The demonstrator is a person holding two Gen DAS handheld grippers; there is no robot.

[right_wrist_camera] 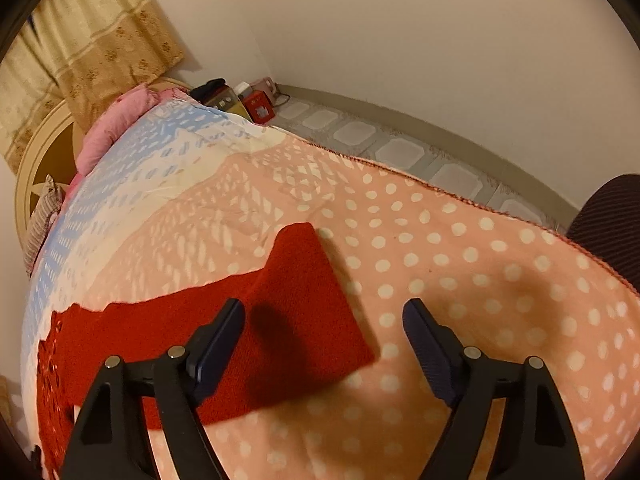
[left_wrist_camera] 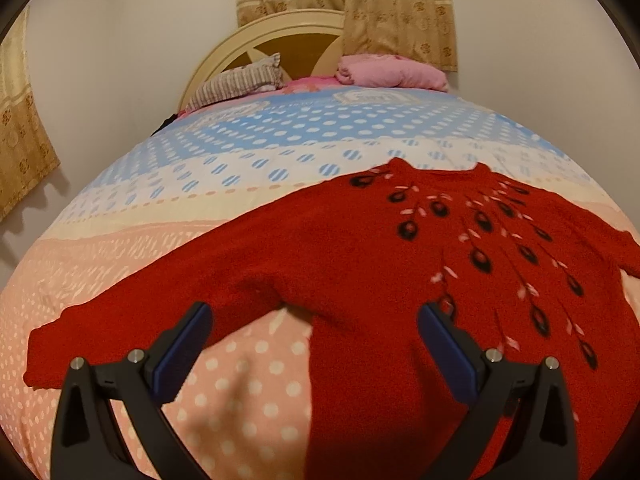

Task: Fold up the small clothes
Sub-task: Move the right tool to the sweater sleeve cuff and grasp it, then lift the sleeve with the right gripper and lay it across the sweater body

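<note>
While the red sweater (left_wrist_camera: 360, 260) lies spread flat on the bedspread (left_wrist_camera: 248, 380), the left gripper (left_wrist_camera: 316, 344) is held over its armpit, fingers apart and empty. Seen from the right wrist, the right gripper (right_wrist_camera: 324, 340) hangs spread wide above the sleeve (right_wrist_camera: 304, 304); folding seems not yet begun, and a pinch at the cuff is called for.

Home bedroom: bed (left_wrist_camera: 280, 152), headboard (left_wrist_camera: 224, 60), curtains (left_wrist_camera: 360, 4).

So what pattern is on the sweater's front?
The red sweater has black oval buds with pale pink leaves on dark stems; the left wrist view shows it best.
</note>
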